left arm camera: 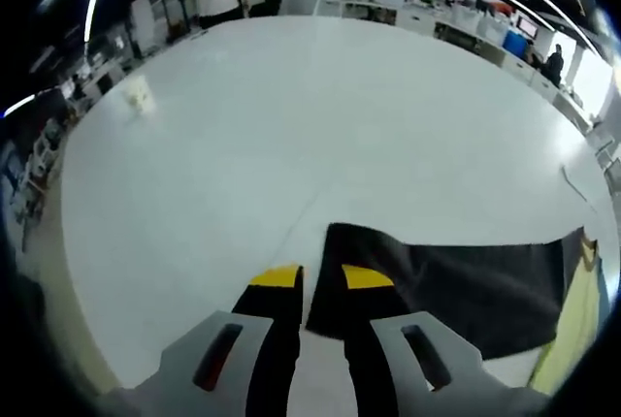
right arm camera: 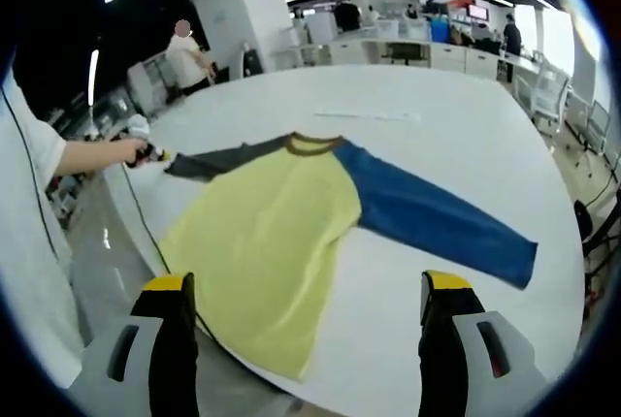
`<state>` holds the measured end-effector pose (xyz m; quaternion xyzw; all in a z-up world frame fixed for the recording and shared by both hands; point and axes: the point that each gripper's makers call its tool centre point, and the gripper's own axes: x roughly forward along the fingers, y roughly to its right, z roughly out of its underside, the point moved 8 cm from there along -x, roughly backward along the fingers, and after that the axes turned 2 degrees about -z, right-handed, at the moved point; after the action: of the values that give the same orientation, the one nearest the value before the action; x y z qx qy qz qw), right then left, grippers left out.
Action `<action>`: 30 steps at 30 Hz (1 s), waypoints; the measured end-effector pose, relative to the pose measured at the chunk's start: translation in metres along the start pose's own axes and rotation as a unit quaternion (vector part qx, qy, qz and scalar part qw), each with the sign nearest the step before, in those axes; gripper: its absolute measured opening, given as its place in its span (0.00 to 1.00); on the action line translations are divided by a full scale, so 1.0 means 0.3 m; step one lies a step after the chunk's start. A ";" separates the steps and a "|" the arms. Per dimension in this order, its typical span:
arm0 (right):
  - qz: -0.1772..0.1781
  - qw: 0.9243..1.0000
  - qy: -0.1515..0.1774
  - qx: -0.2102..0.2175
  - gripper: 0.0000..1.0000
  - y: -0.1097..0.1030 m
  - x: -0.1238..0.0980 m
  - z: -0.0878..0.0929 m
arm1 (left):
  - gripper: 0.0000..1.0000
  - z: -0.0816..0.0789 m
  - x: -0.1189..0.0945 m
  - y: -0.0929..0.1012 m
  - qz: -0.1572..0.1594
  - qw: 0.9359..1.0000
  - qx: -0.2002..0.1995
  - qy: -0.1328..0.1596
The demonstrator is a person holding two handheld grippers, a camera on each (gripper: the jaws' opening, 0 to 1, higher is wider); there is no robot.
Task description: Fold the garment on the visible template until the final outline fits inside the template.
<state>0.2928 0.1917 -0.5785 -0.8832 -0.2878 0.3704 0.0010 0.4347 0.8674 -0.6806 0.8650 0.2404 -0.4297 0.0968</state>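
Observation:
A long-sleeved shirt lies spread flat on the white table (right arm camera: 437,97), with a yellow body (right arm camera: 267,242), a blue sleeve (right arm camera: 437,223), a dark grey sleeve (right arm camera: 228,160) and a brown collar (right arm camera: 312,144). Its hem reaches the table's near edge. My right gripper (right arm camera: 306,283) hovers wide open above the hem and holds nothing. In the left gripper view the grey sleeve (left arm camera: 456,281) runs off to the right, and its cuff sits between the nearly closed jaws of my left gripper (left arm camera: 321,277). The right gripper view has that left gripper (right arm camera: 158,157), in a person's hand, at the cuff's end.
A thin pale strip (right arm camera: 367,114) lies on the table beyond the collar. A black cable (right arm camera: 146,233) trails along the table's near edge. A person in white (right arm camera: 186,53) stands past the far side, among office desks and chairs (right arm camera: 543,97). Bare tabletop (left arm camera: 320,116) stretches ahead of the left gripper.

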 end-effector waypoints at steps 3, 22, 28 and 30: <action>-0.003 1.000 -0.001 -0.001 0.96 -0.005 0.005 -0.001 | 0.12 0.018 -0.010 -0.010 0.001 1.000 -0.002 -0.002; -0.003 1.000 -0.001 -0.002 0.96 -0.007 0.008 -0.004 | 0.13 0.073 -0.005 -0.008 0.027 0.999 -0.005 -0.019; -0.004 1.000 -0.003 -0.003 0.96 -0.007 0.012 -0.003 | 0.11 0.079 -0.004 -0.004 0.033 0.999 -0.002 -0.019; -0.004 1.000 -0.003 -0.003 0.96 -0.007 0.013 -0.003 | 0.08 0.081 -0.001 -0.002 0.035 0.999 -0.005 -0.019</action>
<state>0.2944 0.1957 -0.5798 -0.8809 -0.2925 0.3721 -0.0007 0.4172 0.8588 -0.6951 0.8639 0.2100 -0.4416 0.1208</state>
